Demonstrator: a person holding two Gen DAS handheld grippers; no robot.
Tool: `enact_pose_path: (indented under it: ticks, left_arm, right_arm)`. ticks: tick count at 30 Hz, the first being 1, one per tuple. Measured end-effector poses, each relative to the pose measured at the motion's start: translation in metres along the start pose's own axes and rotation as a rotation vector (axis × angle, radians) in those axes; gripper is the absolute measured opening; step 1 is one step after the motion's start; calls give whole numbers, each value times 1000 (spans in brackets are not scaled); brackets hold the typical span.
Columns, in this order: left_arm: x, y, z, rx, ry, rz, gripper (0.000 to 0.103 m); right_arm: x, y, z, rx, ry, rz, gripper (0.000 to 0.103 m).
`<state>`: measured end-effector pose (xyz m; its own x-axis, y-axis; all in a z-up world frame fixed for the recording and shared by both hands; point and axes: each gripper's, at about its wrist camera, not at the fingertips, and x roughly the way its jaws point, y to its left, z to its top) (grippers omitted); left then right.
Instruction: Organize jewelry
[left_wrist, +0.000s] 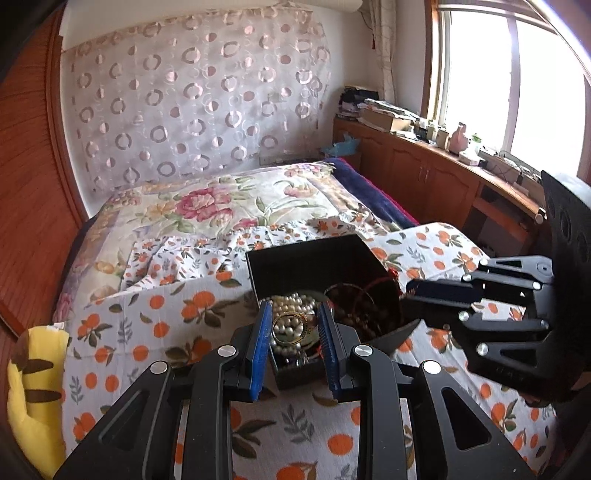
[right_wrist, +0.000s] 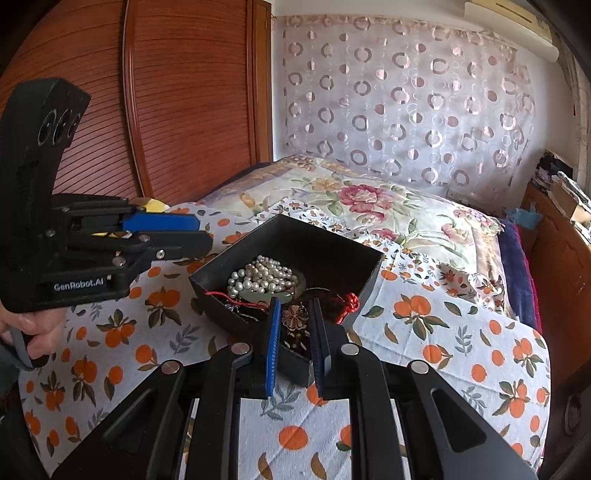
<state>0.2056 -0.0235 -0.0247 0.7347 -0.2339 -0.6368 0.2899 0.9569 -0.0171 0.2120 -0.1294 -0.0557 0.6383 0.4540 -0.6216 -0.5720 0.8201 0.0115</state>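
A black open box (left_wrist: 306, 262) (right_wrist: 295, 240) sits on the orange-print cloth and holds a heap of jewelry: a white pearl necklace (right_wrist: 260, 277) (left_wrist: 295, 304), a gold ring-shaped piece (left_wrist: 291, 328), dark beaded bracelets (left_wrist: 354, 306), a red cord piece (right_wrist: 347, 302) and a brown flower ornament (right_wrist: 294, 316). My left gripper (left_wrist: 294, 345) is open, its blue pads on either side of the gold piece at the box's near corner. My right gripper (right_wrist: 295, 341) is open, its pads on either side of the flower ornament. Neither visibly grips anything.
The box rests on a bed covered by orange-print cloth (right_wrist: 443, 332) and a floral quilt (left_wrist: 221, 203). A yellow plush toy (left_wrist: 33, 391) lies at the left edge. A wooden wardrobe (right_wrist: 166, 110) stands left, and a cluttered wooden cabinet (left_wrist: 424, 162) under the window right.
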Motion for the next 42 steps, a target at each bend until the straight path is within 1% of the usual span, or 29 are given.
enact_pose_path:
  ticks: [6,9,15,23,28,32,33,35,39,40,42]
  left_arm:
    - [12,0,8,11,9,2,24]
    - [19,-1,10,14,16,0,24]
    - [36,-4,18,14,30,-14,24]
    - [62,-13,35,29,45,-18,24]
    - [72,-18,39,34,51,-14,24]
    - [71,-21,40,39,47,-6,25]
    - [70,-21,40,38,46,-3,26]
    - [67,-21,39,33,37,-1,43]
    - [54,-21,35,23,20,11,54]
    - [49,-20,33,17,15,19,61]
    - [40,-19,27,8,9,26,68]
  right_arm:
    - [3,-4,1,23,-9,3,18]
    - [3,-6,-1,32,-13,-3,30]
    - [-4,-12,-1,47,-25,-13,30]
    - [-15,-22,-9,71,-21,-59,31]
    - [-21,-30,-17,89,-12,-83,31]
    - [-26,-32,-22,101,-10,-99,31]
    - [-27,-33,-24,104,-9,-103,31]
    - [-28,-32,-27,108,-8,-108,31]
    - [-33,-29,-33,117,-9,-117,31]
    - [-35,-27,-35,120,-11,-119,31]
    - [-38,-25,-39,124,-14,-122,31]
